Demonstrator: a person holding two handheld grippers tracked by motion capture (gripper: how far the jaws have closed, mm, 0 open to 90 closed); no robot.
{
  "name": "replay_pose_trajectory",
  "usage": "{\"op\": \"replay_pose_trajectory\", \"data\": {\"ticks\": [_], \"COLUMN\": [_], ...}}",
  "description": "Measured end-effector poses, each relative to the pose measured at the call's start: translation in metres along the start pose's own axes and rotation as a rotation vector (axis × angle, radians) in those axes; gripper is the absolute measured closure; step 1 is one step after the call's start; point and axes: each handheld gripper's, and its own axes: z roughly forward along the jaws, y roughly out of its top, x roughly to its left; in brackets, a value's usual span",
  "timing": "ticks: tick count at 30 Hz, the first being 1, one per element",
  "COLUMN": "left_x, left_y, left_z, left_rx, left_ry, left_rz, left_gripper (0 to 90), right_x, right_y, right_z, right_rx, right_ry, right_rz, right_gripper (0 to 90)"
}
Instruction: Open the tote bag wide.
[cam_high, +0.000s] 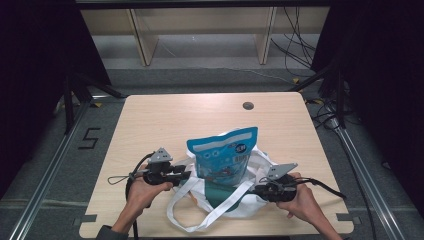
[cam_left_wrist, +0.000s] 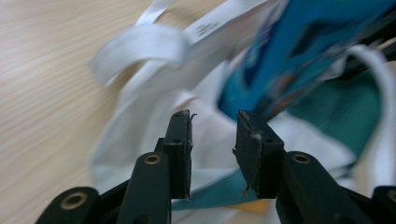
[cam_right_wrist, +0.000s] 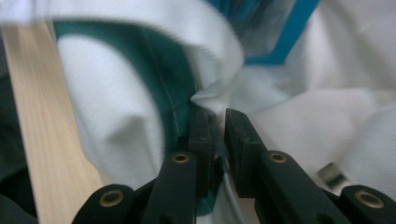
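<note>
white tote bag (cam_high: 235, 200) between left gripper (cam_high: 187, 175) and right gripper (cam_high: 252, 189)

far tabletop (cam_high: 210, 112) bare, bag (cam_high: 250, 197) blocks near edge

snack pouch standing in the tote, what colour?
Blue glossy snack pouch, white band near its top, printed picture below; clearest in the high view.

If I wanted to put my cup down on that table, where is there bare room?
The far half of the table is bare wood, from the blue snack pouch back to the round hole. The far left and right corners are free too. The near edge is crowded: white tote bag, its straps and both hands.
</note>
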Motion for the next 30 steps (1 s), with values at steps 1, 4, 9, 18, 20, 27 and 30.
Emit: {"op": "replay_pose_trajectory", "data": {"ticks": [1, 4, 9, 18, 20, 27, 30], "left_x": [-0.003, -0.003, -0.001, 0.004, 0.002, 0.0, -0.002], "left_y": [0.0, -0.005, -0.023, -0.046, -0.043, -0.034, -0.03], "left_z": [-0.001, 0.001, 0.011, 0.035, 0.033, 0.015, 0.008], "left_rx": [0.005, 0.025, 0.115, 0.171, 0.193, 0.083, 0.065], "left_ry": [-0.003, -0.016, -0.037, -0.031, -0.005, -0.006, 0.004], "left_rz": [0.015, 0.022, 0.047, 0.019, 0.063, 0.024, 0.03], "left_gripper": [67.4, 68.9, 76.5, 81.6, 81.0, 79.0, 79.3], "right_x": [0.0, 0.004, 0.015, 0.027, 0.026, 0.014, 0.006], "right_y": [0.002, 0.005, 0.003, -0.009, -0.009, -0.002, -0.005], "right_z": [-0.007, -0.024, -0.027, 0.017, 0.016, -0.029, -0.048], "right_rx": [-0.038, -0.116, -0.124, 0.045, 0.045, -0.094, -0.154], "right_ry": [0.004, 0.008, 0.084, -0.011, -0.009, -0.046, -0.084], "right_rz": [0.008, 0.032, 0.017, -0.028, -0.031, -0.014, 0.002], "right_gripper": [81.8, 82.0, 84.9, 90.0, 90.0, 86.5, 86.5]}}
